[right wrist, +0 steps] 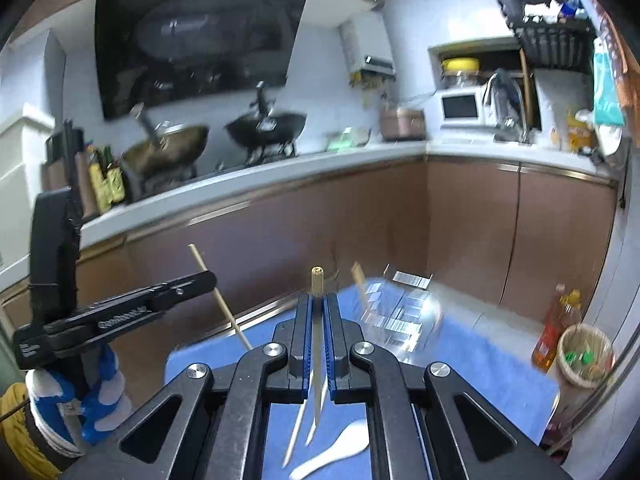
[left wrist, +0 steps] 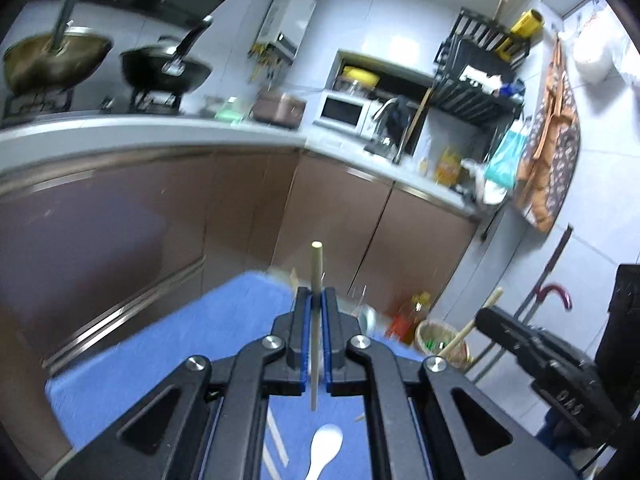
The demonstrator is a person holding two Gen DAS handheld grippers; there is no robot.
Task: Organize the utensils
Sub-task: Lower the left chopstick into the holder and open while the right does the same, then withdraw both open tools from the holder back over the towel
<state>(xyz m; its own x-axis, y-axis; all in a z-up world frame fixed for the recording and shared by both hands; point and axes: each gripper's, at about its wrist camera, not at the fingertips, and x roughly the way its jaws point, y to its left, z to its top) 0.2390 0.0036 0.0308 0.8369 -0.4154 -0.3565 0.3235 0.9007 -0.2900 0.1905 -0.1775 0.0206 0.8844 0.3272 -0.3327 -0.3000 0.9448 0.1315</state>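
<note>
- Two hand-held grippers, each clamped on 1 chopstick.
- Left hand-held gripper (left wrist: 316,300): black w/ blue pads, jaws pinched together on a pale wooden chopstick (left wrist: 315,272). Stick stands roughly upright between the pads; blunt end pokes up past the tips, thin end hangs below them.
- Right hand-held gripper (right wrist: 318,302): same build, jaws pressed on a second pale wooden chopstick (right wrist: 317,280), also near upright, square end above the tips.
- Both held up over the blue-cloth tabletop (left wrist: 180,340), not touching it.
- White plastic spoon (left wrist: 325,450) lies flat on the cloth, below the left gripper.
- More loose pale chopsticks (right wrist: 294,432) lie on the cloth beside the spoon, under the right gripper.
- Clear plastic organiser tray (right wrist: 400,312) sits at the cloth's far edge, right of the right gripper's tips; blurred.
- Left gripper's holder: hand in blue-white glove (right wrist: 100,392).
</note>
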